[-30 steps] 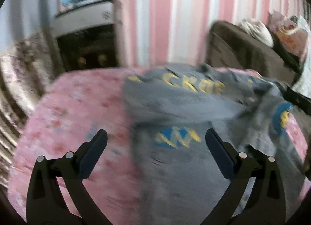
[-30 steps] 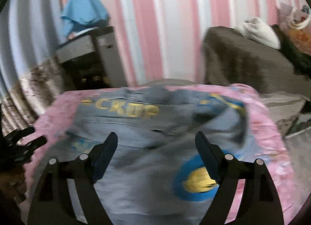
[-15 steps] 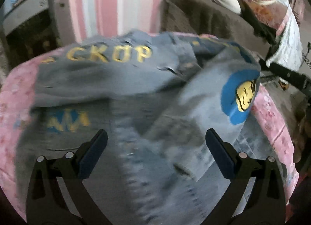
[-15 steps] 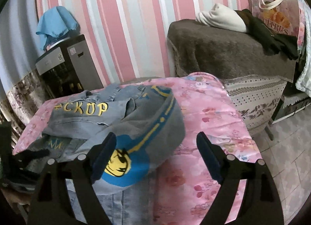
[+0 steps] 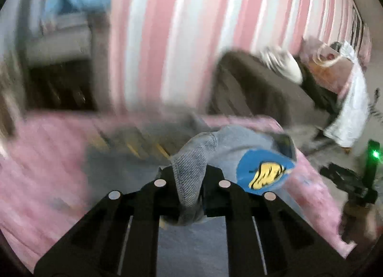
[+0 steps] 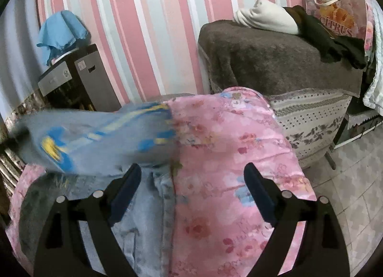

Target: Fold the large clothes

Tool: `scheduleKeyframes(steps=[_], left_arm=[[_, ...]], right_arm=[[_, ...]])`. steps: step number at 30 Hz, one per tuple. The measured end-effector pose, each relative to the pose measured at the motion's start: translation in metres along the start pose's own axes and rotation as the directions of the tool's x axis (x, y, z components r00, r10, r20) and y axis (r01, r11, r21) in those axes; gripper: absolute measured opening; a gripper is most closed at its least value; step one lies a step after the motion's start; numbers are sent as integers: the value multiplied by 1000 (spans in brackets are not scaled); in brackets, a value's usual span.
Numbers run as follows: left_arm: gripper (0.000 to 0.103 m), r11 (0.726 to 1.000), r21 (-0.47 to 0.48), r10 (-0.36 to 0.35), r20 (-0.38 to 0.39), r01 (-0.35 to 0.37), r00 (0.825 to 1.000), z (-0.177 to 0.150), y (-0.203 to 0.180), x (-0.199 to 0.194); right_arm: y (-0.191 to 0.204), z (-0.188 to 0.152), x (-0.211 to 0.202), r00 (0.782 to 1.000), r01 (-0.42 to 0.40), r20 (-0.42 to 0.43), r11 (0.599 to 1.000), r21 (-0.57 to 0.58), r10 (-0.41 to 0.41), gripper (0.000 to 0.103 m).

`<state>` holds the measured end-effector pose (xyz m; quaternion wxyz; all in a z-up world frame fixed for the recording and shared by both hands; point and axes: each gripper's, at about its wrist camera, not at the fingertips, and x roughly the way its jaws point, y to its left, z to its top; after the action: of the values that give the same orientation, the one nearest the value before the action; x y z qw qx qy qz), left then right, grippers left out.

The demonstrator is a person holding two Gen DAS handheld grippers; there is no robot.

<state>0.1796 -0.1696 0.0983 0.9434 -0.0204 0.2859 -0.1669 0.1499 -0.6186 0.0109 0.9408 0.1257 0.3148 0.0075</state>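
Note:
A grey-blue denim jacket (image 5: 239,142) with a blue and yellow patch lies on a bed with a pink floral cover (image 5: 43,171). My left gripper (image 5: 190,174) is closing its jaws on a fold of the jacket's hem and holds that fold raised above the bed. In the right wrist view the lifted part of the jacket (image 6: 100,138) is a blur at the left. More denim lies flat below it. My right gripper (image 6: 192,169) stands open over the jacket's edge and the pink cover (image 6: 227,145), with nothing pinched between its fingers.
Behind the bed stands a brown-covered sofa (image 6: 275,61) with a white bundle (image 6: 265,17), dark clothes and a floral bag (image 6: 340,13). A dark cabinet (image 6: 79,80) with a blue cloth stands at the back left. Tiled floor (image 6: 347,181) lies to the right of the bed.
The left gripper went from wide open to shut on a fold of denim and lifted it. The patched part of the jacket swung up and leftward in the right wrist view.

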Motion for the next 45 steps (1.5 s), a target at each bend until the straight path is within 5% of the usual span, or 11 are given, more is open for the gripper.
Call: scheduleKeyframes(steps=[5,8,11,14,20,25,31,32,33,35,45], left_arm=[[19,997,-20,76,34,-76,996,44,51,-13],[50,991,-102,79,-117,-91,990,37,93,24],[90,975,-122,147,-259,-183,955,4,124,61],[94,968,-127,175,-269,-215,947,-21,143,70],[100,993,42,117,-191,-111,975,-47,113,54],[100,966,225,166,-177,-124,970,-67,83,52],[98,960,252,172,-197,-120,965,-81,92,69],[88,961,257,159,-207,-103,965,-84,92,72],[63,965,253,133,-224,-74,965,-87,92,75],[31,975,223,60,-281,4,958,-89,90,80],[24,989,44,-135,-134,142,982,-30,94,-12]], right_arm=[[38,20,19,1000,-20,-4,996,-85,20,89],[63,29,39,999,-22,-26,989,-143,19,89],[81,33,57,998,-37,-50,984,-172,29,89],[90,33,69,997,-47,-64,982,-184,36,89],[91,26,78,996,-55,-74,981,-184,42,89],[85,14,79,995,-59,-88,987,-152,46,89],[85,0,73,994,-68,-97,986,-154,53,89],[85,0,72,994,-69,-96,986,-153,55,89],[86,-1,72,993,-71,-100,986,-152,56,89],[87,-3,71,993,-70,-103,986,-153,54,89],[94,5,45,995,-96,-44,981,-171,90,90]])
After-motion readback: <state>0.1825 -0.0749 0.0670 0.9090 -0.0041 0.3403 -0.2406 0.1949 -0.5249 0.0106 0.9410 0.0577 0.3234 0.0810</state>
